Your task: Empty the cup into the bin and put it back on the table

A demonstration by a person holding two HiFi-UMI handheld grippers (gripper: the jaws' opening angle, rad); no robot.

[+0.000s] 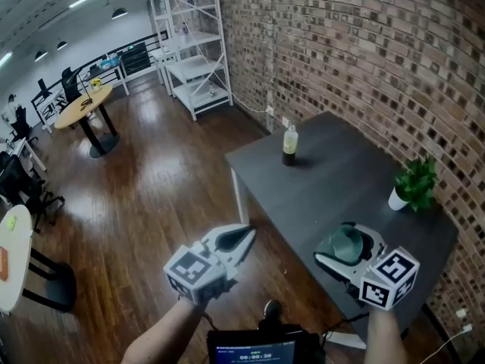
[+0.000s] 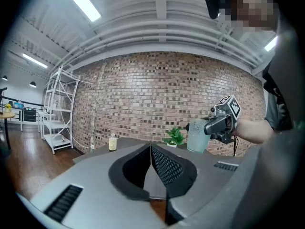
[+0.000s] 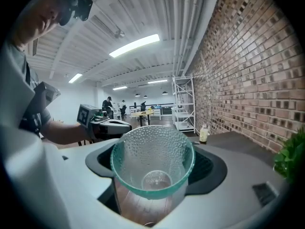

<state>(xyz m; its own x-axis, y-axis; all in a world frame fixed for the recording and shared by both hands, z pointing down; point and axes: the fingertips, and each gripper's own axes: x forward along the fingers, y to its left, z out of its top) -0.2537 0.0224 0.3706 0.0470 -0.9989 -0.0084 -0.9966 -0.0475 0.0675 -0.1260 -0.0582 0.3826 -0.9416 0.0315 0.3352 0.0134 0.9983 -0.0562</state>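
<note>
Grey-padded right claw (image 3: pixel 153 178) clamps the green-tinted dimpled glass cup (image 3: pixel 152 154) by its sides, mouth tipped back toward the claw's camera, seemingly empty. Dark tabletop (image 1: pixel 341 180) lies just ahead and below it. Left claw (image 2: pixel 151 152), pinched together on nothing, hangs off over the floor. No bin shows in any view

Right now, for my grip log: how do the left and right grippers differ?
The left gripper has jaws shut on nothing; the right gripper clamps a clear greenish cup. The left hangs over the wood floor, the right over the table. Both carry marker cubes.
</note>
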